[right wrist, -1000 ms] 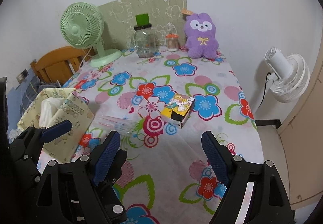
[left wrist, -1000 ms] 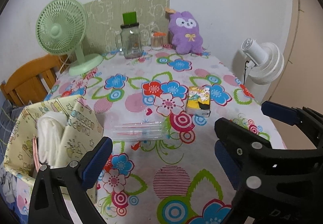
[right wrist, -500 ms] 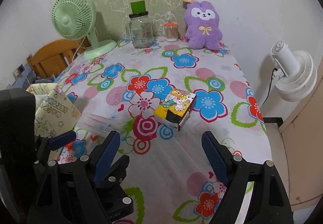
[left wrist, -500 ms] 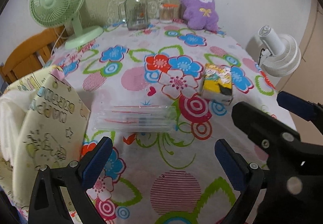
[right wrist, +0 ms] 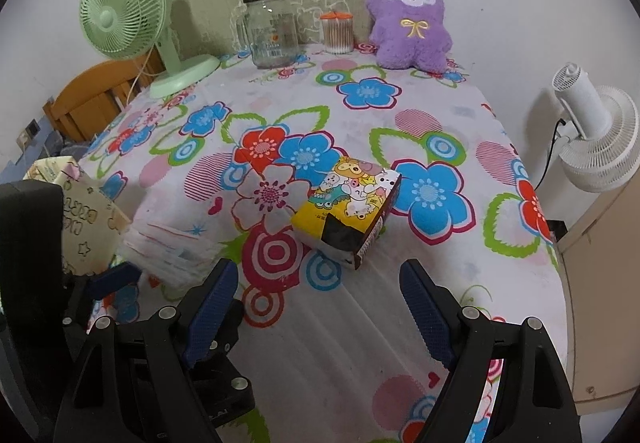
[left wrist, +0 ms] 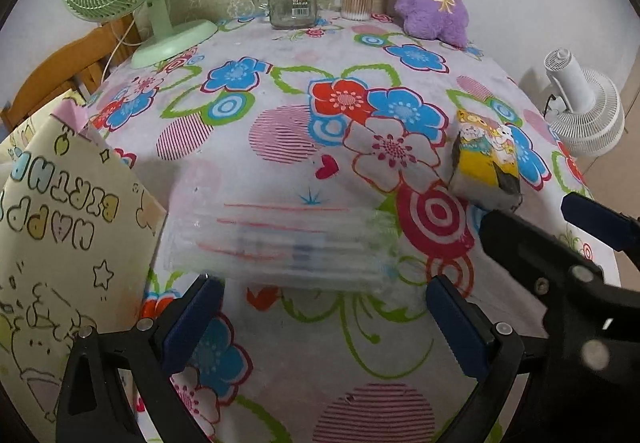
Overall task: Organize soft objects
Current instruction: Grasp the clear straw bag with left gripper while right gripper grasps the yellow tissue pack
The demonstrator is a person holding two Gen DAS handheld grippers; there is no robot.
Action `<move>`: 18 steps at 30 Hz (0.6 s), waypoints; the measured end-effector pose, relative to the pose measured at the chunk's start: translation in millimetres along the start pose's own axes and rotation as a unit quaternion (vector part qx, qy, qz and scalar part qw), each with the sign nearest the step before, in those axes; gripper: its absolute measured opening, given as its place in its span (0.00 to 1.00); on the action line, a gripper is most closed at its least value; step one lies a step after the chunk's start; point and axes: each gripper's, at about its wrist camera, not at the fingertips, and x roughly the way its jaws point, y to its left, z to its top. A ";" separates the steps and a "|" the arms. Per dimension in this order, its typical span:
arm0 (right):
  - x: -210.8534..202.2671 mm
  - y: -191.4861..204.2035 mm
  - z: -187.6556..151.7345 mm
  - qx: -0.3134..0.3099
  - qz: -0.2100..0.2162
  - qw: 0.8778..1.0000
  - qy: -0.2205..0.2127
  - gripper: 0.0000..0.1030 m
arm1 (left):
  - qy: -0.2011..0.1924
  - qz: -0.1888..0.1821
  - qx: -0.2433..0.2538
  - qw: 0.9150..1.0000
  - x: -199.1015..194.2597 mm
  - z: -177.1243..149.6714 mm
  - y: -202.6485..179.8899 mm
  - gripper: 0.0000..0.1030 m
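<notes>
A flat stack of clear plastic bags (left wrist: 280, 243) with red lines lies on the flowered tablecloth, just beyond my open left gripper (left wrist: 320, 319); nothing sits between its blue pads. To the right lies a small yellow cartoon-printed tissue pack (left wrist: 486, 163). That tissue pack (right wrist: 348, 207) lies a short way ahead of my open right gripper (right wrist: 316, 307), which is empty. The clear bags (right wrist: 172, 247) show at left in the right wrist view. A purple plush toy (right wrist: 408, 23) sits upright at the table's far edge against the wall. A cream paper gift bag (left wrist: 60, 227) stands at the left edge.
At the back stand a green desk fan (right wrist: 128, 23), a glass jar with a green top (right wrist: 272, 31) and a cotton-swab tub (right wrist: 338, 29). A white floor fan (right wrist: 596, 139) is off the table's right side. A wooden chair (right wrist: 92, 99) is at left.
Both grippers have come lower and closer to the table. The clear bags now lie just beyond the left pads and the tissue pack nearer the right ones. Jaws stay open.
</notes>
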 end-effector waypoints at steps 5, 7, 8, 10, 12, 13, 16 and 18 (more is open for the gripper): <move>8.8 0.9 3.0 -0.004 0.004 1.000 0.006 0.83 | 0.004 -0.001 -0.004 1.000 4.4 8.1 1.2 0.99; 11.0 1.3 4.2 -0.005 0.008 1.000 0.006 0.83 | 0.006 0.001 -0.004 1.000 5.9 10.6 1.1 1.00; 12.2 1.1 4.9 -0.006 0.009 1.000 0.005 0.83 | 0.006 0.002 -0.004 1.000 6.6 11.8 0.5 1.00; 13.5 -0.5 6.5 -0.003 0.012 1.000 0.004 0.83 | 0.006 0.005 0.000 1.000 7.3 14.8 -1.4 1.00; 14.8 -2.3 8.6 0.000 0.014 1.000 0.003 0.83 | 0.005 0.010 0.007 1.000 7.7 17.3 -4.5 1.00; 15.4 -3.0 9.3 0.000 0.014 1.000 0.002 0.83 | 0.001 0.013 0.013 1.000 7.3 18.7 -7.2 1.00; 17.0 -4.0 10.9 0.000 0.015 1.000 0.001 0.83 | -0.008 0.021 0.030 0.999 6.7 22.1 -14.3 0.99; 18.0 -6.3 12.0 0.004 0.011 1.000 -0.001 0.83 | -0.011 0.021 0.038 0.999 6.3 24.8 -18.5 0.99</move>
